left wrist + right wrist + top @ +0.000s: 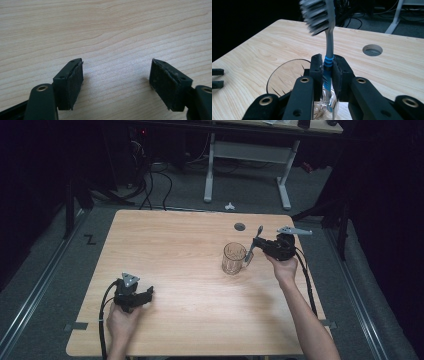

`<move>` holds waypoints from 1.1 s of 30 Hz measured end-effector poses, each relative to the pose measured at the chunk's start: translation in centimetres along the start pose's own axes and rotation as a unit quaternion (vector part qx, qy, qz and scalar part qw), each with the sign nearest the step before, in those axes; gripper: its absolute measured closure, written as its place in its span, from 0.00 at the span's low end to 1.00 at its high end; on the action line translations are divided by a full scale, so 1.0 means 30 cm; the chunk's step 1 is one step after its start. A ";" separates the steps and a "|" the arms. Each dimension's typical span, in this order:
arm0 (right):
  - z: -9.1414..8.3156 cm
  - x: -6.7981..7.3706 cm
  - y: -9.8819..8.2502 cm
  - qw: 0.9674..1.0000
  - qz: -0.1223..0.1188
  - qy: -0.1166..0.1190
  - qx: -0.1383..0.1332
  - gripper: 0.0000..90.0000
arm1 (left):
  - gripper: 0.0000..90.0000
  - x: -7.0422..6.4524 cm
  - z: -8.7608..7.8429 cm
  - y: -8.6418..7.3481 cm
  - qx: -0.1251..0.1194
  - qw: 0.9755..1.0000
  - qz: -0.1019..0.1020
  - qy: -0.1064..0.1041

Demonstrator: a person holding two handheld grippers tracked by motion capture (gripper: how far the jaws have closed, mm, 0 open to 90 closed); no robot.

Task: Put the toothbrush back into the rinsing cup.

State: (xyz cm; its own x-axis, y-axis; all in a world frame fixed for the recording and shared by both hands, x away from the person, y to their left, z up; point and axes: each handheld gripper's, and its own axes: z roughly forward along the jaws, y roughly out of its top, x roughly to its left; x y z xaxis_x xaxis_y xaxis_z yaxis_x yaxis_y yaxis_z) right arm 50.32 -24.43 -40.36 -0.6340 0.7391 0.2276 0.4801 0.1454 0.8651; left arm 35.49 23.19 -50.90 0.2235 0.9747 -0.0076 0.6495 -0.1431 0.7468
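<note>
The right claw [327,72] pinches the toothbrush [327,47] upright beside the glass mug [233,258], at 2 o'clock on the desk [190,270]. Judged stage: insertion pending. The left claw [116,85] rests spread at 7 o'clock.

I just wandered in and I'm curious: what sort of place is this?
Probably a lab or workshop set up for recording: a bare wooden table on grey carpet, cables trailing over the floor, and a white-legged desk behind in a darkened room.
</note>
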 end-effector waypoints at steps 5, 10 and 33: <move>0.012 0.004 -0.004 1.000 -0.002 -0.002 0.006 0.88 | 0.31 0.000 0.000 0.000 0.000 1.000 0.000 0.000; 0.026 0.007 -0.010 1.000 -0.004 -0.002 0.014 0.88 | 0.31 0.000 0.000 0.000 0.000 1.000 0.000 0.000; 0.048 0.003 -0.022 0.999 -0.003 -0.006 0.036 0.88 | 0.31 0.000 0.000 0.000 0.000 1.000 0.000 0.000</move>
State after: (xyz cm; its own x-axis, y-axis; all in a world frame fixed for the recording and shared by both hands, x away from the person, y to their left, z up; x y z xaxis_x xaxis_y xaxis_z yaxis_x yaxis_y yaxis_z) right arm 50.83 -23.52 -41.57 -0.6303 0.7456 0.2162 0.5180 0.1965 0.8325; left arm 35.49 23.20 -50.90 0.2235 0.9747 -0.0077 0.6495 -0.1430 0.7468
